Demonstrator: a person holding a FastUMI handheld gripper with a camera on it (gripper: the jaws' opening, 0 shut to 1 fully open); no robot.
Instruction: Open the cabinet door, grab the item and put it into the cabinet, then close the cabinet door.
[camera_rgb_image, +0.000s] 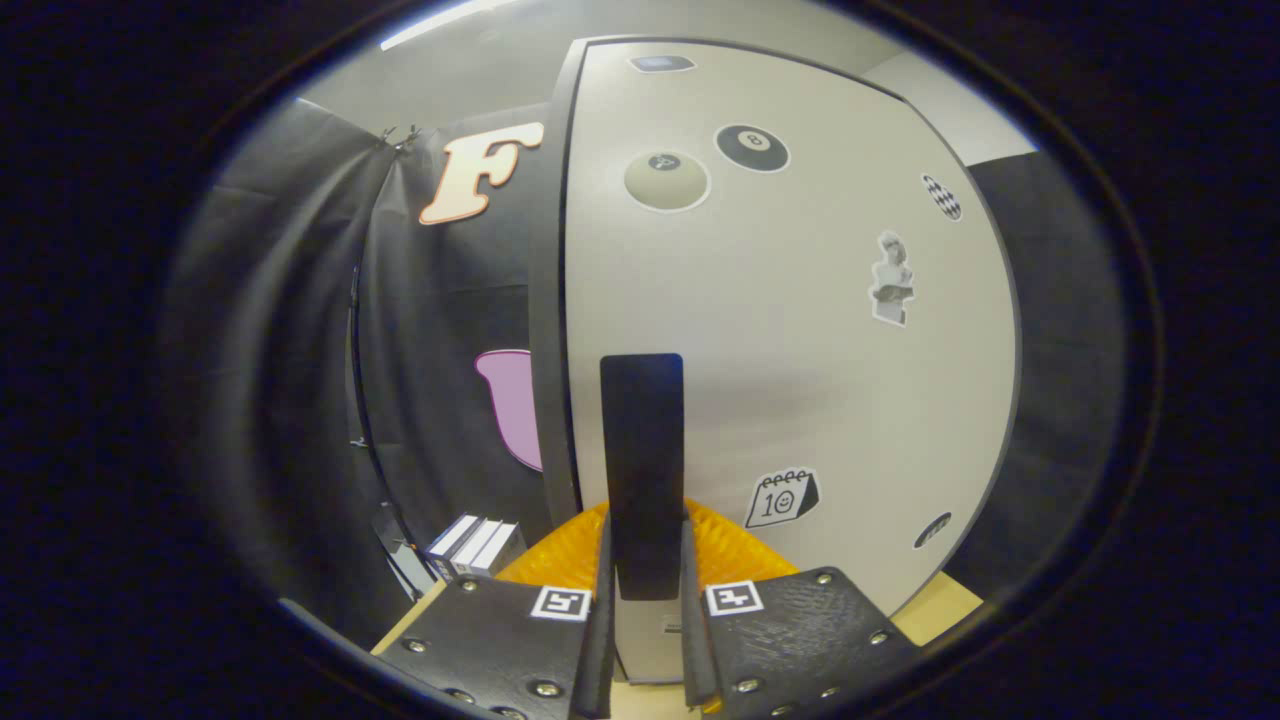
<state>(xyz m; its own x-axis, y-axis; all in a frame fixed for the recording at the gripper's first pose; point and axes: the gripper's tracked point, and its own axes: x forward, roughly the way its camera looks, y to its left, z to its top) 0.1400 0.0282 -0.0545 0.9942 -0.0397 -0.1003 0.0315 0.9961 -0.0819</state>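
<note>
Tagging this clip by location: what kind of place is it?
Likely a staged recording booth, not a real home: black cloth hangs as a wall behind a white cabinet door dotted with stickers. The tool has its fingers closed on the door's black handle.

3 books stand against the black cloth wall, on the tabletop.

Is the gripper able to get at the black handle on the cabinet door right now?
Yes, it looks so. The gripper already has its jaws on either side of the black handle on the cabinet door, apparently pressing it, and nothing sits in between.
</note>
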